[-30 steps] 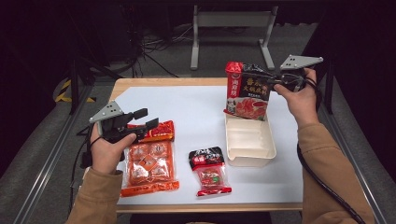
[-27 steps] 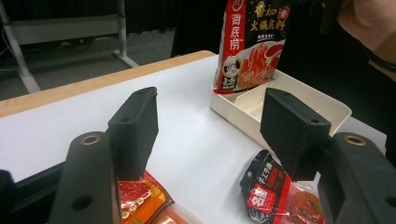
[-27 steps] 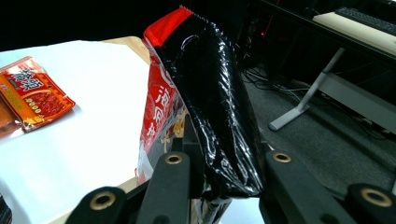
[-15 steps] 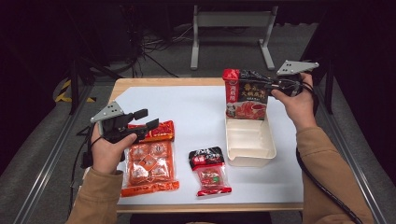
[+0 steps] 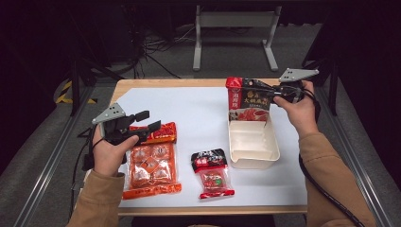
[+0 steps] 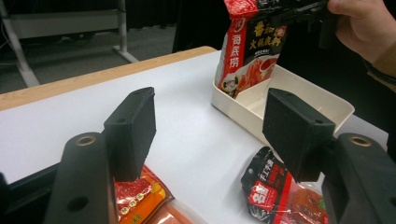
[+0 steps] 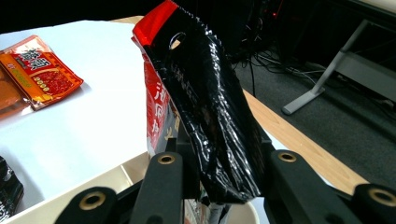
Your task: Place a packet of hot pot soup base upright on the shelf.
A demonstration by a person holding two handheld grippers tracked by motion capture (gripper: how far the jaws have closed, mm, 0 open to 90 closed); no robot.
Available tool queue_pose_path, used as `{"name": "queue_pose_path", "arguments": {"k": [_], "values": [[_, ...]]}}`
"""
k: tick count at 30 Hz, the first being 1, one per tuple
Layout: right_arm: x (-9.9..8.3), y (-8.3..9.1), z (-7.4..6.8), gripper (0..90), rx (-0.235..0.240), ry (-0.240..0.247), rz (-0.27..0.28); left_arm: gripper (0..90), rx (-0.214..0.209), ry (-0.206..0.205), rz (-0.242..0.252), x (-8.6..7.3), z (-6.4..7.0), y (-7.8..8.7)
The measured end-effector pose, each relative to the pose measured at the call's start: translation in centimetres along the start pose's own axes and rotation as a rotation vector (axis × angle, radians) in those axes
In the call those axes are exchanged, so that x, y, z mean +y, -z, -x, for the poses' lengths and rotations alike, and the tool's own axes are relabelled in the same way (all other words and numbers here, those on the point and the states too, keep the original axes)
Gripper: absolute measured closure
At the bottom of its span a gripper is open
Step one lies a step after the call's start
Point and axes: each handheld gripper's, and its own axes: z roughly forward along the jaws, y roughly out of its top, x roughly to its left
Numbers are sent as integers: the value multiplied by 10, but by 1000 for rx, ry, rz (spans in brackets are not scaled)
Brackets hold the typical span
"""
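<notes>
Sauce pouch (image 5: 249, 99) upright in white tray (image 5: 253, 152) — snack packs (image 5: 212, 172) nearby.

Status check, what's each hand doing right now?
Right tongs shut on hotpot-base packet, upright over white tray. Left tongs open above orange packet. Tray unobstructed.

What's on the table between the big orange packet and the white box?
In the high view, a small red-and-black packet lies between the orange packet and the white box, on the white sheet.
</notes>
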Motion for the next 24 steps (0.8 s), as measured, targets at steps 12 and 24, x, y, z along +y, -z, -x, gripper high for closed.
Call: {"name": "queue_pose_path", "arguments": {"k": [12,24], "values": [[-15,2,1,730,14,-44,2,266,18,0,-4,-1,-1,-1],[-25,2,3,736,10,-84,13,210,39,-20,-30,-5,-5,-2]]}}
